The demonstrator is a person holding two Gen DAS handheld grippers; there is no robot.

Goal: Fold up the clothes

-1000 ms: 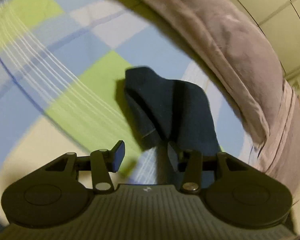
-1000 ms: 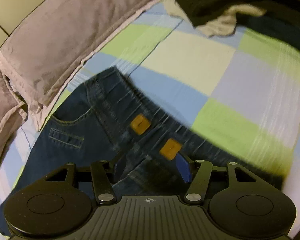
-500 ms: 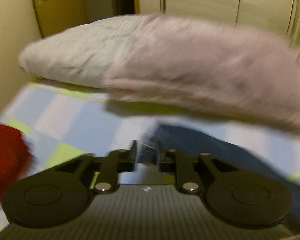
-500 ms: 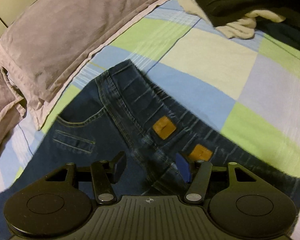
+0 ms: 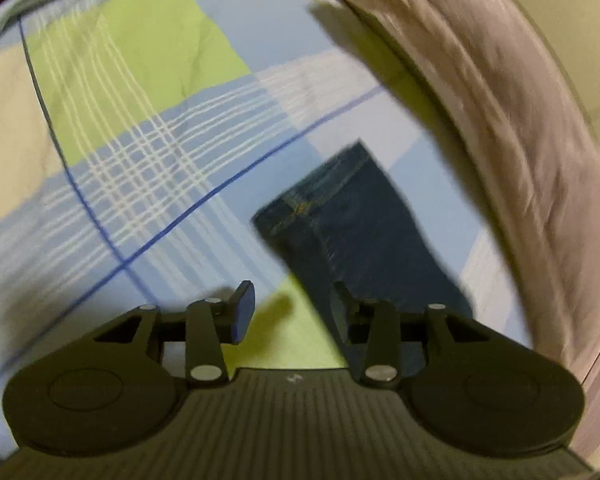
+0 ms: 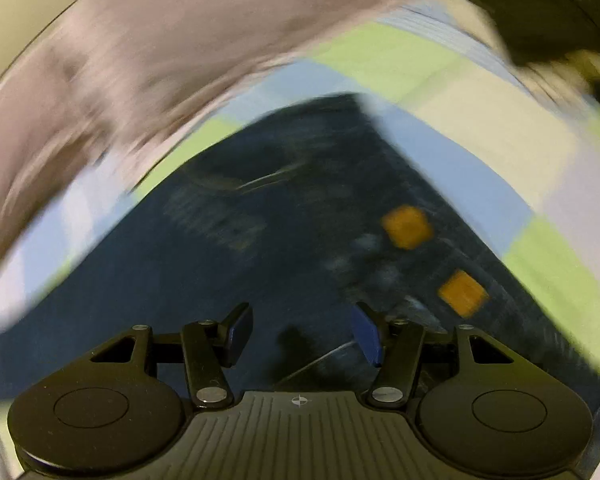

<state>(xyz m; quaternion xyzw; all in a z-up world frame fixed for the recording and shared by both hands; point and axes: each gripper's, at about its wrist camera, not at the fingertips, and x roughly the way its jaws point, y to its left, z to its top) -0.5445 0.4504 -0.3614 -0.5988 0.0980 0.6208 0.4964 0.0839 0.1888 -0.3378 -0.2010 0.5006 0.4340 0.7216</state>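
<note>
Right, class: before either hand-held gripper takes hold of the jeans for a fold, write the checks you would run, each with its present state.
1. Left hand-held gripper open: ok, nothing between its fingers.
2. Right hand-held gripper open: ok, jaws apart over the denim.
3. Jeans lying on the checked bedsheet: ok.
4. Leg end of the jeans near the left gripper: ok, the hem lies just ahead of it.
5. Jeans smoothed flat: cannot tell, the right view is blurred.
6. Pillow apart from the jeans: ok in the left view, sheet shows between them.
</note>
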